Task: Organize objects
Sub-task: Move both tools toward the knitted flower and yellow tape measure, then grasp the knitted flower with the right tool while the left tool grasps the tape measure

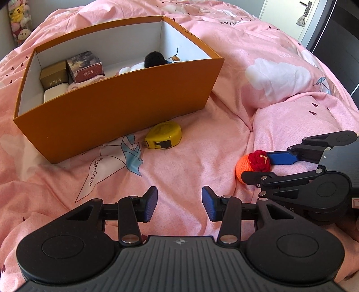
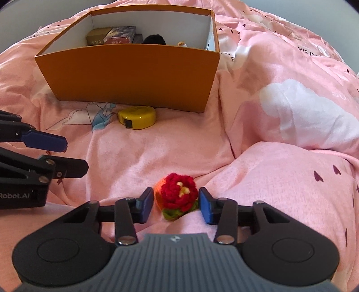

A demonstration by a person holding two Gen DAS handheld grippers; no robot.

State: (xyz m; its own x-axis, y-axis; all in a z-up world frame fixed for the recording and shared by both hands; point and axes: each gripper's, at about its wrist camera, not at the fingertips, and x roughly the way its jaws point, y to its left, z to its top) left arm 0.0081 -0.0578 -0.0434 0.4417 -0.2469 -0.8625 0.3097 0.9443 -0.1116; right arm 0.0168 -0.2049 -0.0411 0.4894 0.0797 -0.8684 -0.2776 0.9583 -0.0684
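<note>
Place: a bedroom in a home.
Bed: a rumpled pink duvet (image 1: 202, 139) printed with white clouds, small hearts and paper cranes fills almost both views.
Soft toys: a stack of plush toys (image 1: 19, 21) in the upper left corner of the left wrist view.
Door: a white door with a lever handle (image 1: 306, 5) in the upper right, a small pouch (image 1: 300, 21) hanging from it.
Storage: an orange cardboard box (image 1: 125, 107) of household odds and ends sits on the bed.

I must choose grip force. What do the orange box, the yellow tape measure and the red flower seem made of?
Orange box: probably cardboard, matte, thin white-lined walls. Yellow tape measure: looks like hard glossy plastic, with highlights on its case. Red flower: crocheted yarn, soft, stitches visible.
</note>
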